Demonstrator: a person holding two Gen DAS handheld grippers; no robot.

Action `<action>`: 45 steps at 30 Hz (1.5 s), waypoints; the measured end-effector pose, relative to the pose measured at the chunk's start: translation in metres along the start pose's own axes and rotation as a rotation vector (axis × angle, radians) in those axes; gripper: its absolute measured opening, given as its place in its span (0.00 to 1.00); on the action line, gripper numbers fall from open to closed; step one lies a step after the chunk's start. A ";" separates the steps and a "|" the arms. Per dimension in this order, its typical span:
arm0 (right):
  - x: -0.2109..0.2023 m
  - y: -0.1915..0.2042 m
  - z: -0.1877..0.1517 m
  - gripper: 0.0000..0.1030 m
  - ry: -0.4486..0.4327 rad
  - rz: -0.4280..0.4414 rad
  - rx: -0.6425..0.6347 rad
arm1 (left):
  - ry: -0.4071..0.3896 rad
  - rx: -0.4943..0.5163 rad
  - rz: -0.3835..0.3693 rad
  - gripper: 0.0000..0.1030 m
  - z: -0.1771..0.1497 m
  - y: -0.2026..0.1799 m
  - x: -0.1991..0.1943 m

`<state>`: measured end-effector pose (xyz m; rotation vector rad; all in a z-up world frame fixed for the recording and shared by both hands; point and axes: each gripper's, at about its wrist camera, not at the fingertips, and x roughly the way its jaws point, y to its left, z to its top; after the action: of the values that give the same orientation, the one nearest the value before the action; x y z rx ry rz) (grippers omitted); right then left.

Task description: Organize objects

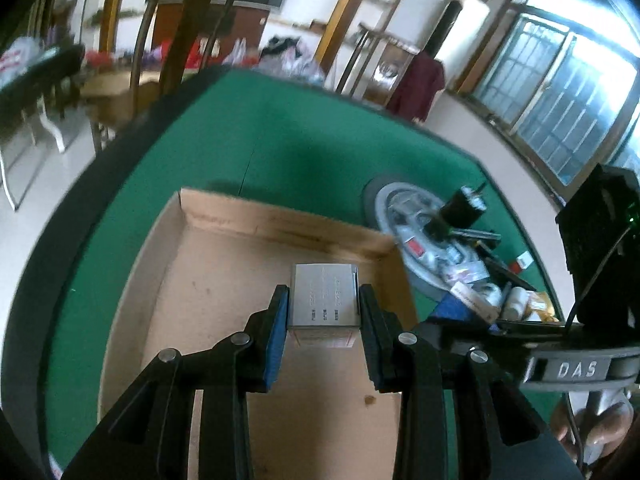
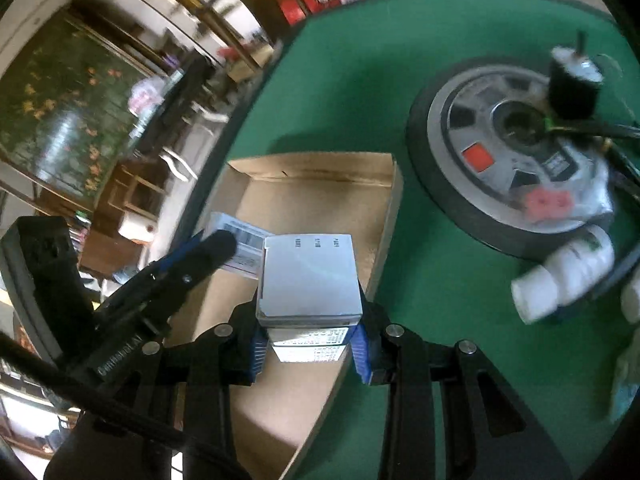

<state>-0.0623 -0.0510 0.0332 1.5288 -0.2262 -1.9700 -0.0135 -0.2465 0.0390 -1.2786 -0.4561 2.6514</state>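
Observation:
My left gripper (image 1: pixel 323 300) is shut on a silver box (image 1: pixel 324 295) and holds it over the open cardboard box (image 1: pixel 224 280) on the green table (image 1: pixel 280 132). My right gripper (image 2: pixel 309 322) is shut on a second silver box (image 2: pixel 309 276) above the cardboard box's right wall (image 2: pixel 386 216). The left gripper (image 2: pixel 208 246) also shows in the right wrist view, with its silver box (image 2: pixel 240 248) partly hidden behind a finger. The right gripper's body (image 1: pixel 568 368) shows at the right of the left wrist view.
A wheel (image 2: pixel 504 148) lies on the table to the right of the cardboard box, with a black motor (image 2: pixel 572 84) and small packets on it. White bottles (image 2: pixel 560 276) and cables lie beside it. Room furniture and clutter stand beyond the table's edge.

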 end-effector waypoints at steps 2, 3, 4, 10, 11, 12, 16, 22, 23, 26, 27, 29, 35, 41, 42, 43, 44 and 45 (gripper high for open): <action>0.011 -0.002 0.008 0.31 0.018 -0.042 0.010 | 0.034 -0.018 -0.011 0.28 0.004 0.006 0.015; 0.017 -0.003 0.013 0.31 0.029 -0.058 0.010 | 0.043 -0.025 -0.013 0.28 0.004 0.007 0.022; 0.021 -0.004 0.016 0.32 0.035 -0.071 0.016 | 0.049 -0.026 -0.015 0.28 0.007 0.008 0.025; 0.013 -0.008 0.029 0.40 -0.036 -0.101 0.042 | 0.066 -0.103 -0.045 0.35 0.019 0.019 0.042; 0.012 -0.011 0.033 0.40 -0.050 -0.088 0.053 | 0.069 -0.124 -0.056 0.42 0.021 0.022 0.044; 0.009 -0.013 0.032 0.40 -0.060 -0.078 0.059 | 0.074 -0.143 -0.063 0.48 0.022 0.024 0.047; -0.010 -0.018 0.026 0.40 -0.127 -0.066 0.061 | 0.043 -0.172 -0.076 0.52 0.022 0.029 0.037; -0.050 -0.017 -0.003 0.45 -0.244 -0.113 -0.006 | -0.079 -0.206 -0.032 0.61 0.017 0.030 0.010; -0.053 -0.017 -0.009 0.45 -0.259 -0.122 -0.014 | -0.089 -0.212 -0.023 0.61 0.016 0.029 0.008; -0.081 -0.029 -0.030 0.45 -0.311 -0.163 -0.032 | -0.120 -0.190 -0.032 0.61 0.008 0.015 -0.011; -0.095 -0.037 -0.039 0.45 -0.338 -0.185 -0.034 | -0.132 -0.178 -0.035 0.61 0.004 0.010 -0.020; -0.121 -0.054 -0.053 0.45 -0.387 -0.231 -0.030 | -0.155 -0.133 -0.051 0.61 -0.003 -0.008 -0.040; -0.223 -0.088 -0.119 0.52 -0.685 -0.548 -0.034 | -0.235 0.040 -0.066 0.74 -0.035 -0.088 -0.084; -0.255 -0.162 -0.143 1.00 -0.684 -0.609 0.134 | -0.143 0.198 -0.134 0.75 -0.061 -0.170 -0.054; -0.253 -0.184 -0.142 1.00 -0.654 -0.537 0.192 | -0.106 0.206 -0.144 0.75 -0.066 -0.181 -0.044; -0.253 -0.200 -0.143 1.00 -0.655 -0.480 0.232 | -0.079 0.209 -0.154 0.75 -0.071 -0.189 -0.038; -0.251 -0.213 -0.142 1.00 -0.661 -0.452 0.269 | -0.054 0.211 -0.158 0.75 -0.075 -0.197 -0.030; -0.248 -0.225 -0.139 1.00 -0.668 -0.443 0.300 | -0.030 0.218 -0.149 0.75 -0.080 -0.207 -0.022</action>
<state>0.0148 0.3001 0.0803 1.0888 -0.5096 -2.8753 0.0652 -0.0419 0.0786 -1.0970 -0.2474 2.5183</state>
